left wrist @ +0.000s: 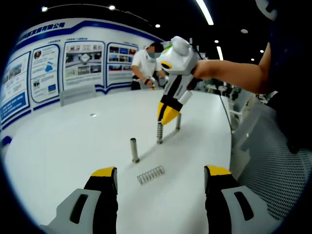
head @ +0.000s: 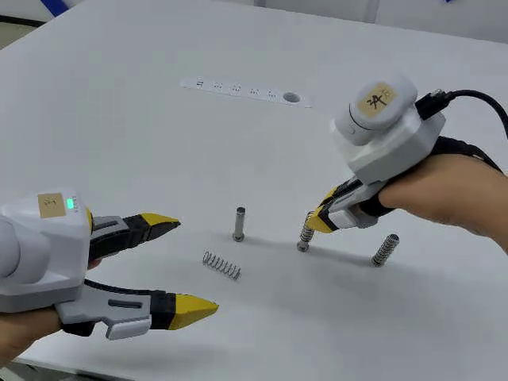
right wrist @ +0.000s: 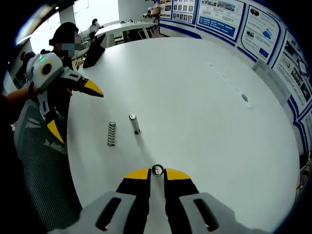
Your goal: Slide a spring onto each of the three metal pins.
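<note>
Three metal pins stand on the white table (head: 119, 143). The left pin (head: 239, 224) (left wrist: 134, 149) (right wrist: 134, 123) is bare. A loose spring (head: 221, 265) (left wrist: 150, 174) (right wrist: 111, 133) lies flat in front of it. The middle pin (head: 305, 236) (left wrist: 159, 132) carries a spring, and my right gripper (head: 317, 223) (left wrist: 168, 115) (right wrist: 157, 174) is shut on it from above; the pin's top (right wrist: 157, 170) shows between the jaws. The right pin (head: 385, 249) (left wrist: 178, 121) wears a spring too. My left gripper (head: 189, 266) (left wrist: 161, 171) (right wrist: 75, 111) hovers open just short of the loose spring, holding nothing.
A white power strip (head: 242, 90) lies flat at the back of the table. The table's near edge (head: 238, 373) runs just below my left gripper. A mesh chair (left wrist: 273, 165) stands beside the table, and a person (left wrist: 146, 66) stands far across it.
</note>
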